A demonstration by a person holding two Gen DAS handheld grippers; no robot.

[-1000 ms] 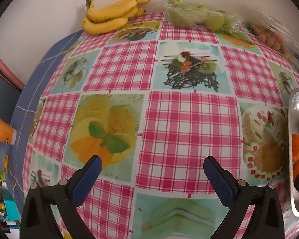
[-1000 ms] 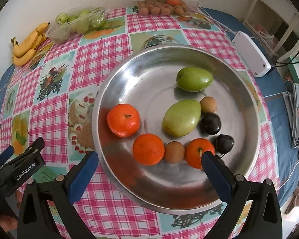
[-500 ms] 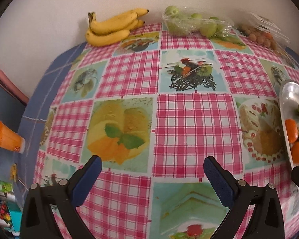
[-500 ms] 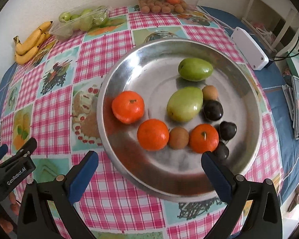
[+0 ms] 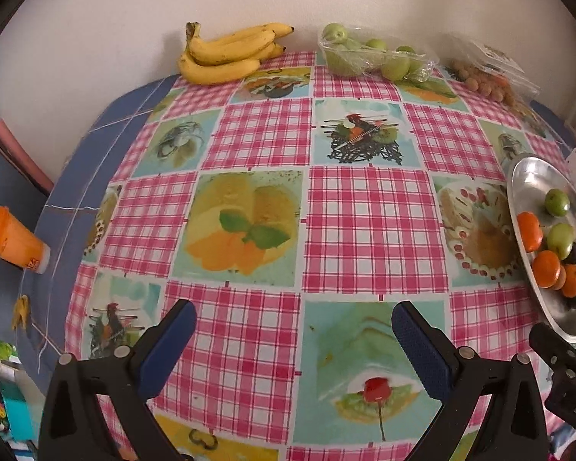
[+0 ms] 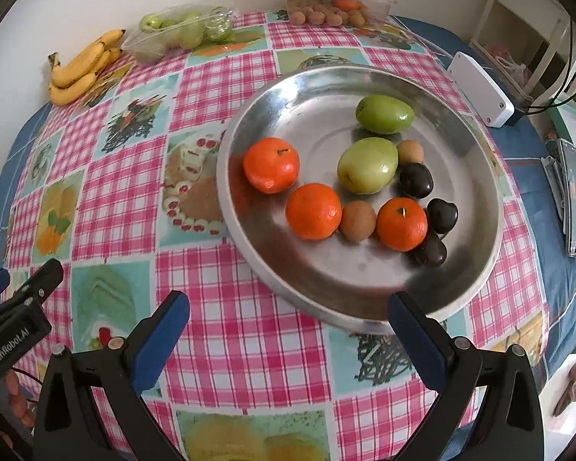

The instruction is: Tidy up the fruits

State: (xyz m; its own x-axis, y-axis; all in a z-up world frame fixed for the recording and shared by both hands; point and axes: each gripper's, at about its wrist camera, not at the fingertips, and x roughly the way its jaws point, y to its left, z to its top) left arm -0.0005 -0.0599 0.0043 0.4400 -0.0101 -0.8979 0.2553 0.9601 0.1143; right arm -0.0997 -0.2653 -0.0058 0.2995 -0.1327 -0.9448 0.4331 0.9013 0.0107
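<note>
A round steel tray [image 6: 326, 88] [image 5: 526, 176] holds three oranges [image 6: 271, 164], two green fruits [image 6: 368, 165], small brown fruits [image 6: 358, 220] and dark plums [image 6: 416, 180]. My right gripper [image 6: 288, 324] hovers open and empty above the tablecloth, just short of the tray's near rim. Over the cloth's near middle, my left gripper [image 5: 293, 332] is open and empty too. Bananas [image 5: 226, 53] [image 6: 82, 67], a bag of green fruit [image 5: 372, 57] [image 6: 176, 30] and a clear box of small brown fruits [image 6: 334, 4] [image 5: 487, 73] lie along the far wall.
The round table carries a pink checked cloth [image 5: 368, 223] with food pictures. A white device [image 6: 480, 94] with a cable sits right of the tray. An orange cup [image 5: 13, 240] stands off the table at left. The left gripper's body [image 6: 15, 315] shows at the right view's lower left.
Both grippers have pulled back and risen. The tray has slid right and further off in the right view, and more of it shows in the left view. Jaws stayed open.
</note>
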